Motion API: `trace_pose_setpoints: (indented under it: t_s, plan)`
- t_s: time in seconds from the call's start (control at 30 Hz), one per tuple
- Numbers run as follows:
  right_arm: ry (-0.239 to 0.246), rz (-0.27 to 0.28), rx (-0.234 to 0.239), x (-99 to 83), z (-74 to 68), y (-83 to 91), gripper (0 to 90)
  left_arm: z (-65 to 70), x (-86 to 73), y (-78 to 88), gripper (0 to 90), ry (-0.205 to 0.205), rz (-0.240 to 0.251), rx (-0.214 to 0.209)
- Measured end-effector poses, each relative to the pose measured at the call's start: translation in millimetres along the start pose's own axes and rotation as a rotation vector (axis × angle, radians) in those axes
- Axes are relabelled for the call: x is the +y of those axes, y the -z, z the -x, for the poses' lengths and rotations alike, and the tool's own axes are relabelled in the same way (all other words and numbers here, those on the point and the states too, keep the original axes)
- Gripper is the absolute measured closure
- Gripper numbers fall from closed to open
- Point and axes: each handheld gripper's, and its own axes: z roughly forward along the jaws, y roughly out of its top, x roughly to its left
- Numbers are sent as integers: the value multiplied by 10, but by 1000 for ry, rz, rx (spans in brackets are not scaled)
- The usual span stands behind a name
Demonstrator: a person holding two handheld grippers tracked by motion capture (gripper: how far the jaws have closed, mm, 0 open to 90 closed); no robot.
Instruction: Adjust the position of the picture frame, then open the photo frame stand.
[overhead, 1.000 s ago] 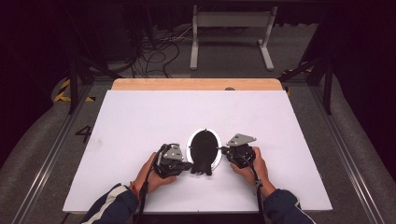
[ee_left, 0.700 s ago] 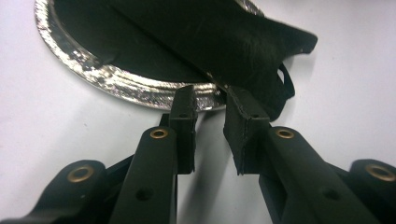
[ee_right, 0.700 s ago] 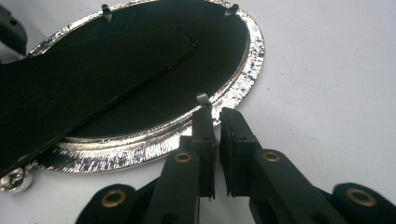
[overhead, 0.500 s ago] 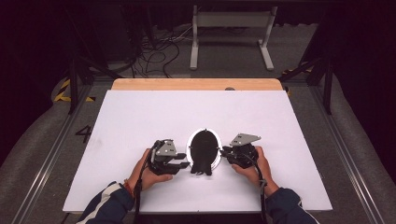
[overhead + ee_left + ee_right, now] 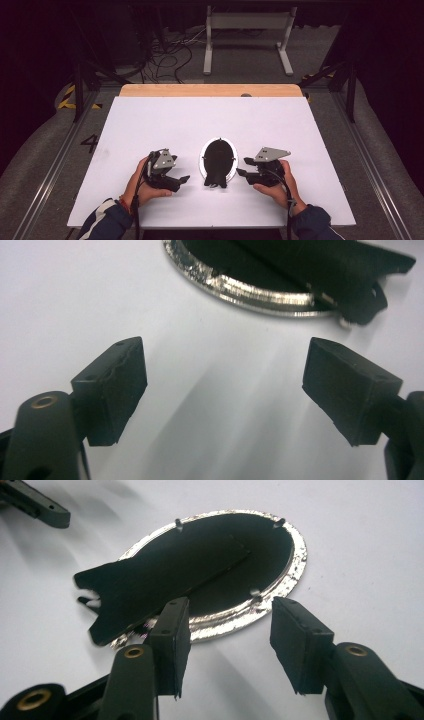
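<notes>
Both tools point(image 5: 182, 179) point(image 5: 241, 172) withdrawn, opened, empty.

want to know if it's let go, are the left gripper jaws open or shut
Open: the left gripper jaws have just been opening, with bare table between them, short of the plate.

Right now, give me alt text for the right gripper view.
A black fish-shaped piece lies on an oval metal dish on the white table. The right gripper has its jaws open just short of the dish's near rim, holding nothing.
</notes>
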Motion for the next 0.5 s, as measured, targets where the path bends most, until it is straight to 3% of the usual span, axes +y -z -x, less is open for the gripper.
trace_pose_setpoints:
  t_s: [0.13,0.33,0.5]
  plan:
    - [-3,-17,12,-78,-51,70,494,-44,-144,131,159,16,8,3]
    - [14,-55,47,-148,-133,92,568,-140,-361,340,158,81,33,65]
    - [19,-75,65,-153,-190,57,573,-128,-490,441,170,94,33,82]
